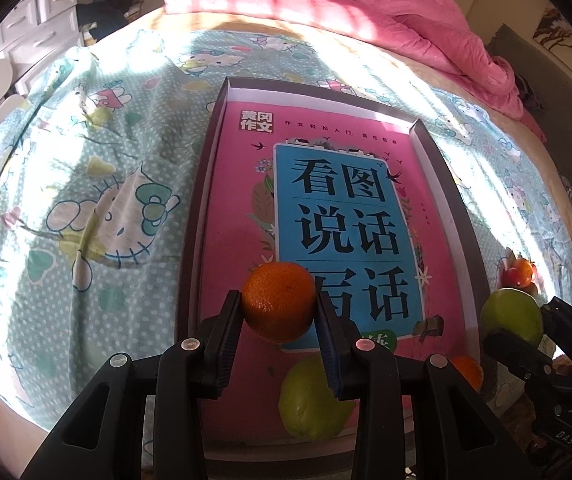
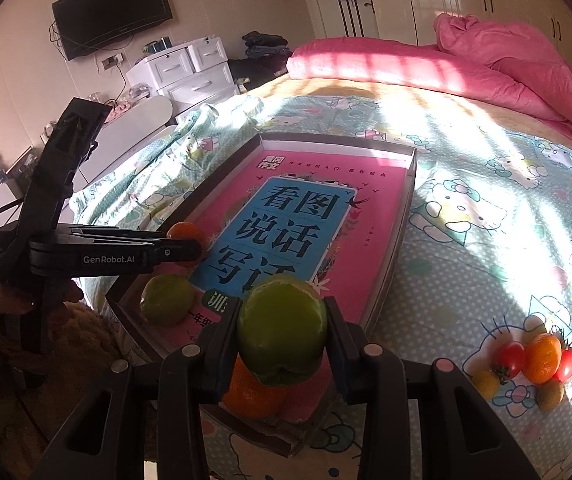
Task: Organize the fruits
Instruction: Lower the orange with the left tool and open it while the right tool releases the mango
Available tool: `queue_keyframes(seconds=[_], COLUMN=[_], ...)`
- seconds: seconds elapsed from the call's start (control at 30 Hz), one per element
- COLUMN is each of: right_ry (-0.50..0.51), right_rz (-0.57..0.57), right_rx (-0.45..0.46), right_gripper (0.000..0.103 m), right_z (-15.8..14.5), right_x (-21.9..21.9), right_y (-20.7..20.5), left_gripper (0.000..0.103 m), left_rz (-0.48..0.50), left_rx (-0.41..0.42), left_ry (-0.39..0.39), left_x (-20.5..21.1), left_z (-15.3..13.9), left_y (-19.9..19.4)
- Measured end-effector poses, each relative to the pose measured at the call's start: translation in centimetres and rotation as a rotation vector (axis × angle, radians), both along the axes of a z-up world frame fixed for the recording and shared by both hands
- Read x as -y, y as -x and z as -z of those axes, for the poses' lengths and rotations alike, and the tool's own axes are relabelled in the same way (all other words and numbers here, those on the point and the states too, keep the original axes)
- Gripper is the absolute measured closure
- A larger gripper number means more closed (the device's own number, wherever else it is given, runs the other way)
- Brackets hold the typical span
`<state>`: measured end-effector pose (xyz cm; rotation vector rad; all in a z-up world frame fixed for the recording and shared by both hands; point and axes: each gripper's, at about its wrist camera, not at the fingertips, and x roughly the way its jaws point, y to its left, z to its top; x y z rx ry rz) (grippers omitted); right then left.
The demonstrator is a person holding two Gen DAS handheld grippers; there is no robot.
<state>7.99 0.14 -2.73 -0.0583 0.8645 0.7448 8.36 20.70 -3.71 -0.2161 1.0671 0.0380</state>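
both claws are closed on fruit above the tray (image 1: 441, 168), the left claw (image 1: 278, 312) on an orange (image 1: 278, 300), the right claw (image 2: 284, 334) on a green fruit (image 2: 282, 332) (lower each gently onto free space, then open).

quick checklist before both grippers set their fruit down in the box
1. Left gripper holds the orange between both fingers: ok.
2. Right gripper holds the green fruit between both fingers: ok.
3. Both held fruits are over the box, not the bedsheet: ok for the orange; cannot tell for the green fruit, near the box's front edge.
4. Free space on the pink book lining the box: ok, its far half is bare.
5. Fruit already in the box, a second green fruit and another orange, lie clear of the drop spots: cannot tell.
6. Loose fruit pile left on the sheet: not ok.
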Motion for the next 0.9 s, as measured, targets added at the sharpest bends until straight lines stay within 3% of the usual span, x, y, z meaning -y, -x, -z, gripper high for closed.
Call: queue_keyframes(seconds=[0.37, 0.9], right_ry=[0.084, 0.104], right_rz=[-0.004, 0.008], right_rx=[0.008, -0.021], right_gripper=[0.063, 0.063], right_z=[1.7, 2.8], right_x=[-2.0, -2.0], right_y=[-1.1, -1.3], left_gripper=[0.066, 0.066], left_rz=[0.003, 0.005], left_rx=[-0.009, -0.008], left_ry=[-0.004, -0.021], left_x=[0.1, 0.2], left_z=[0.3, 0.3], left_y=[-0.2, -0.3])
